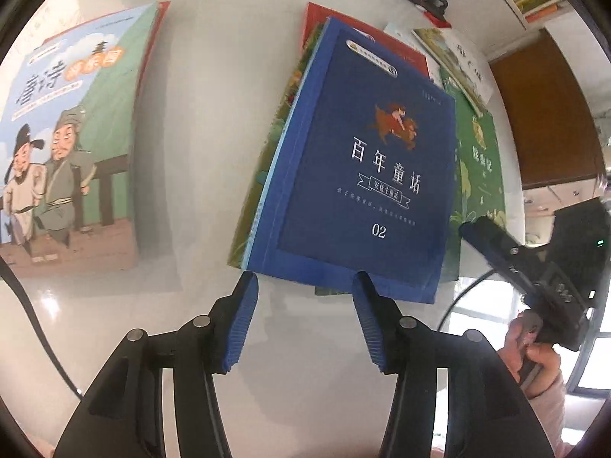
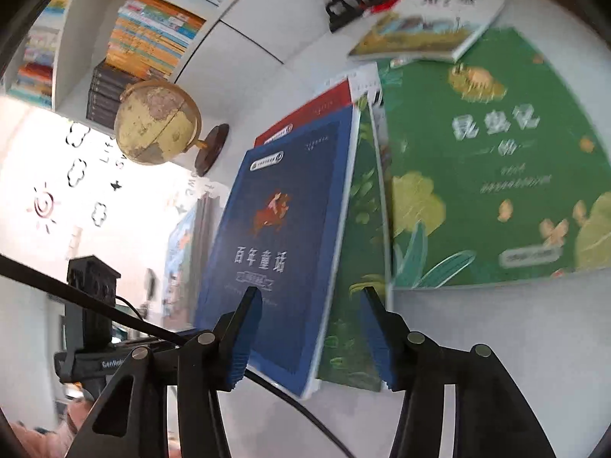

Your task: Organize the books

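Fig.: two hand-held tools at a book stack, white worktop. Blue book (image 1: 366, 168) lies face up on top of a stack w/ a leafy green-cover book (image 2: 355, 267) beneath and a red one (image 1: 366, 42) under that, its far edge sticking out; stacking squares the loose titles into one pile, hence the overlap. Left tool (image 1: 305, 278) stands partly open, nothing between its pads, tips just at the blue book's near edge; jaws straddle that edge, prob. so it can nudge or re-grip. Right tool (image 2: 311, 294) likewise partly open and empty, one pad over the blue cover, the other over the green book beside it; whether it touches cannot be told. Large green book (image 2: 496, 160) lies flat just beside the stack toward the worktop's right side, a thin pale picture book (image 2: 431, 23) overlapping its far corner. Poetry book w/ two cartoon figures (image 1: 72, 141) lies well apart, toward the left edge, not yet gathered. Globe (image 2: 156, 122) stands near the far edge.
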Available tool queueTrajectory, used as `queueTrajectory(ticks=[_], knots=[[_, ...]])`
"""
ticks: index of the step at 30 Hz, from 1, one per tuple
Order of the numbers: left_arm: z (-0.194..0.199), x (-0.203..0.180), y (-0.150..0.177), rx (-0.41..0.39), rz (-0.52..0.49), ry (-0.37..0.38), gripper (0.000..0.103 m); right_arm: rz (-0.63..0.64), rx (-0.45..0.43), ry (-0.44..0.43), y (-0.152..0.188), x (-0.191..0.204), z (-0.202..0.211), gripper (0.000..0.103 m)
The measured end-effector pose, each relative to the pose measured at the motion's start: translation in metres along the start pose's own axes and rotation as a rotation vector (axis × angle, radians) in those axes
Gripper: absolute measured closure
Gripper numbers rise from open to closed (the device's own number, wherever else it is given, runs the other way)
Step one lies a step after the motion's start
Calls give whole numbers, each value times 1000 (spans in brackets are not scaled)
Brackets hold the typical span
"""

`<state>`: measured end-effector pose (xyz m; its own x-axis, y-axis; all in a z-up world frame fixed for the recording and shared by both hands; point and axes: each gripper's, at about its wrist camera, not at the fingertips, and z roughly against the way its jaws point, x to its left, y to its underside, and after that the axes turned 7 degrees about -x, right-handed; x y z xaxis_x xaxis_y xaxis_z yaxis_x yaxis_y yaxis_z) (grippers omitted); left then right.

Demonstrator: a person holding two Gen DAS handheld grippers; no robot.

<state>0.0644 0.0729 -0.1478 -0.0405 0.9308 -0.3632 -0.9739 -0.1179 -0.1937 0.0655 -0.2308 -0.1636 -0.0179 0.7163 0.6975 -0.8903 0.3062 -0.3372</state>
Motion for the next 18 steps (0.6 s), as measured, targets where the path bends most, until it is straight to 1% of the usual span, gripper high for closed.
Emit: queueTrajectory(ticks=[2, 4, 6, 7, 9, 14, 16, 18], knots=[[8, 6, -4, -16, 16, -4, 50, -18, 2, 2, 2, 0, -5, 52], [16, 14, -10, -48, 28, 8, 26, -31, 8, 1, 6, -1, -7, 52], [20, 17, -20, -96, 19, 9, 25, -47, 8, -6, 8, -3, -9, 51], [17, 14, -26, -105, 6, 7, 25, -52, 5, -14, 9, -3, -9, 51], [9, 12, -38, -112, -23, 23, 25, -64, 1, -27, 10, -4, -11, 49], [-15, 11, -58, -106, -31, -24, 25, -88, -11, -67, 9, -9, -13, 49], [-21, 10, -63, -105, -36, -33, 27, -109, -24, -93, 8, -12, -14, 49], [-25, 10, -64, -103, -43, -55, 27, -125, -36, -121, 7, -14, -15, 49]])
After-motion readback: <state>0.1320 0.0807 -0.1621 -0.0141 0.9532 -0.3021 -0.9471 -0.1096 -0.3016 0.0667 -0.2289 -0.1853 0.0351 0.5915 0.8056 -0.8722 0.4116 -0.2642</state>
